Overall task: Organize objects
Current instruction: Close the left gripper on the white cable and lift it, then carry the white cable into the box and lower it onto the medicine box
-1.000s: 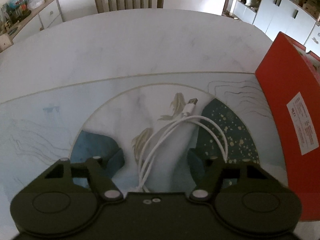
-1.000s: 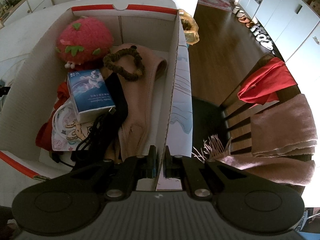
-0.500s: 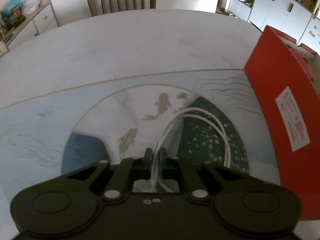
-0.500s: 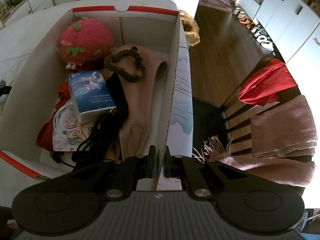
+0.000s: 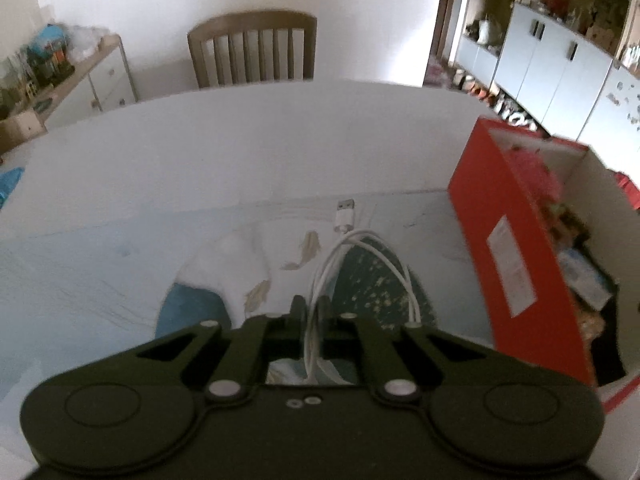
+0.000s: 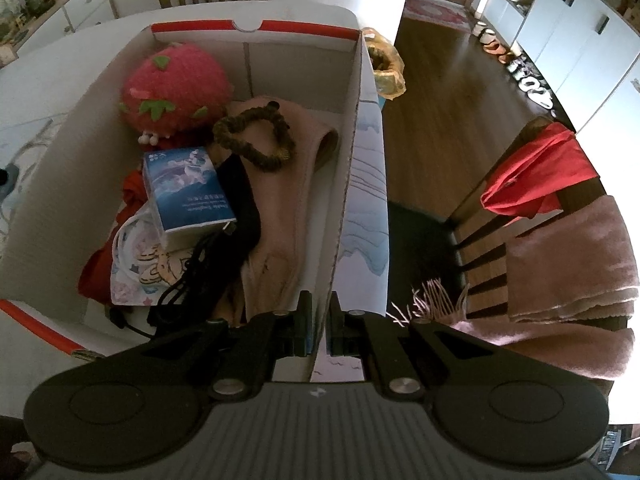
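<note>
I am pinching the coiled white USB cable [image 5: 362, 258] in my left gripper [image 5: 311, 310] above the pale round table [image 5: 240, 152] — lifting clear before swinging right over the red cardboard box's [image 5: 516, 248] rim. My right gripper [image 6: 319, 322] is clamping its near-right wall.
</note>
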### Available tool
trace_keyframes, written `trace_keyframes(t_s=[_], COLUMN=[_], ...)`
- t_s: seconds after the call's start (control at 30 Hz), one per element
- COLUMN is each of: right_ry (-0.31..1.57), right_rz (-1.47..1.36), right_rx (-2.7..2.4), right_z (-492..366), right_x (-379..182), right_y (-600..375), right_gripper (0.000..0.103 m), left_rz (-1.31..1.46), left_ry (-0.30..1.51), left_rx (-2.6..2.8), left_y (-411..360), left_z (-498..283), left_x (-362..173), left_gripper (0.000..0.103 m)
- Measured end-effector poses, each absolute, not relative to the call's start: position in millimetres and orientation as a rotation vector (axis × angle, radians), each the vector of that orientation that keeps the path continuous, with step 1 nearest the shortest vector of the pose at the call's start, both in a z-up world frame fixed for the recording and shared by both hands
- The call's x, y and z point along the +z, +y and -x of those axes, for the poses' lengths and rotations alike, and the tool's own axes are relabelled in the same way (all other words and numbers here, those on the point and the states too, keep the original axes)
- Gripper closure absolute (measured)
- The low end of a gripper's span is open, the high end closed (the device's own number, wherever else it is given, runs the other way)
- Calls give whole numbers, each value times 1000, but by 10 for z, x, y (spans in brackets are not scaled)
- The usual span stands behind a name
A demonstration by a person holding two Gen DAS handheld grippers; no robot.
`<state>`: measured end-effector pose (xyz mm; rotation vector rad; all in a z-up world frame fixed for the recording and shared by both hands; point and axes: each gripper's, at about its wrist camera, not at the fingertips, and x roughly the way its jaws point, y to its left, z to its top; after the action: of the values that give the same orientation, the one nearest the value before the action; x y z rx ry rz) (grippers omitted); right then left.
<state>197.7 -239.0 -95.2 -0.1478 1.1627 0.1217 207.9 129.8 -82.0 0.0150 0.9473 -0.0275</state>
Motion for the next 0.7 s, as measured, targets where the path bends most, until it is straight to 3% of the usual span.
trace_keyframes(t_s=[0.47,0.7], right_ry=[1149,1143], right_rz=[166,166], right_rx=[147,154], right_z=[-1954,-1944], right_x=[-955,-957], right_y=[-2402,-2408], right_gripper=[97,97], left_rz=[-1,-37], left_ry=[798,800], left_rx=[-188,-340], left_y=[873,289], left_z=[-1805,-1866], left_x=[43,76], left_gripper=[100,100])
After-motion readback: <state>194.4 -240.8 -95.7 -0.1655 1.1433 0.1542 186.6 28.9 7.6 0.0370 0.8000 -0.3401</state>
